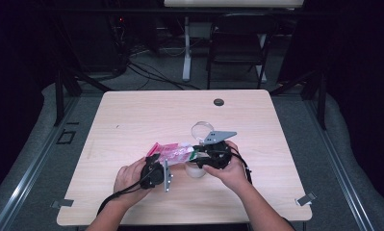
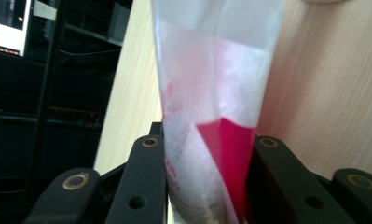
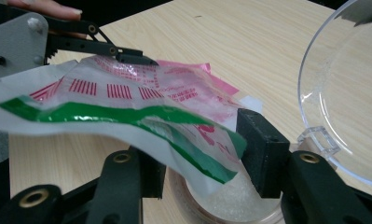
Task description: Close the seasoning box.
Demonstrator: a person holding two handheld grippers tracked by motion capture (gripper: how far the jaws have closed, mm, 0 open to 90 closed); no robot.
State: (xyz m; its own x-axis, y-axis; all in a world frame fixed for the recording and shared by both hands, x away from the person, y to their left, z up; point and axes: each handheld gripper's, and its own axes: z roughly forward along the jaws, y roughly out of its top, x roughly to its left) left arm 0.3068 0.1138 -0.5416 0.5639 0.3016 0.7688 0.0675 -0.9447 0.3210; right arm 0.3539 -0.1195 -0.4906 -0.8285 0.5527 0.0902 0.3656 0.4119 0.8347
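A clear plastic bag (image 1: pixel 172 153) printed in pink, with a green strip along one end, hangs between my two grippers at the table's middle front. My left gripper (image 1: pixel 154 156) is shut on its pink end, and the bag (image 2: pixel 211 93) fills the gap between the jaws (image 2: pixel 207 154). My right gripper (image 1: pixel 195 155) stands open around the green end (image 3: pixel 127 116), with its jaws apart (image 3: pixel 204 154). Under that end sits a small round container (image 3: pixel 230 200) of white grains. In the right gripper view, the left gripper (image 3: pixel 127 55) pinches the bag's far side.
A clear round lid or dish (image 1: pixel 201 129) lies just behind the right gripper and is also close at the right in the right gripper view (image 3: pixel 342 93). The wooden table (image 1: pixel 146 115) has a dark grommet (image 1: pixel 219 102) near its far edge. A chair (image 1: pixel 237 43) stands beyond.
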